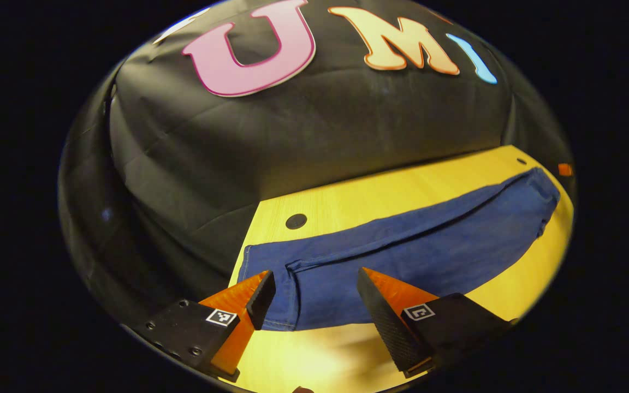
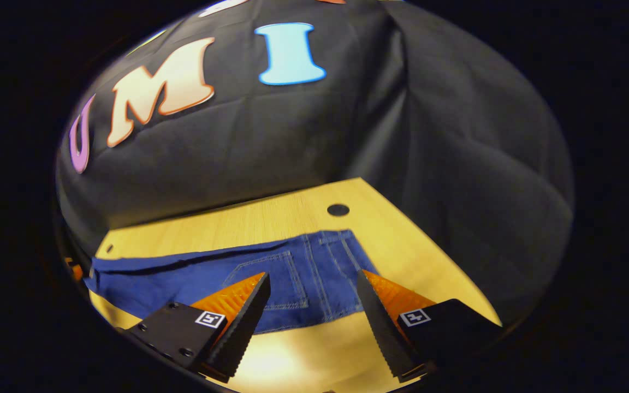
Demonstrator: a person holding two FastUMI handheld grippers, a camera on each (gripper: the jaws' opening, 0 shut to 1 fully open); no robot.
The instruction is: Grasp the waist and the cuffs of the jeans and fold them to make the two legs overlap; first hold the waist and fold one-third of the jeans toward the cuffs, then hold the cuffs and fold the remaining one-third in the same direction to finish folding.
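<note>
Blue jeans (image 1: 402, 256) flat on the yellow table (image 1: 369, 196), legs overlapped, my left gripper (image 1: 314, 286) near the cuffs, right gripper (image 2: 313, 288) near the waist, both jaws wide, holding nothing.

Blue denim jeans (image 1: 402, 251) lie flat across yellow wooden tabletop (image 1: 380, 191), legs already overlapped, nothing stacked on them. Bare wood strip runs between jeans and black cloth booth wall (image 1: 303, 136); small dark round hole (image 1: 296, 221) sits in that strip, just beside cuff end. Second bare strip along near edge. Left gripper (image 1: 314, 289) hangs spread above cuffs, right gripper (image 2: 312, 295) spread above waist (image 2: 320, 267); gaps between fingers unobstructed. Wall closes off far side.
</note>
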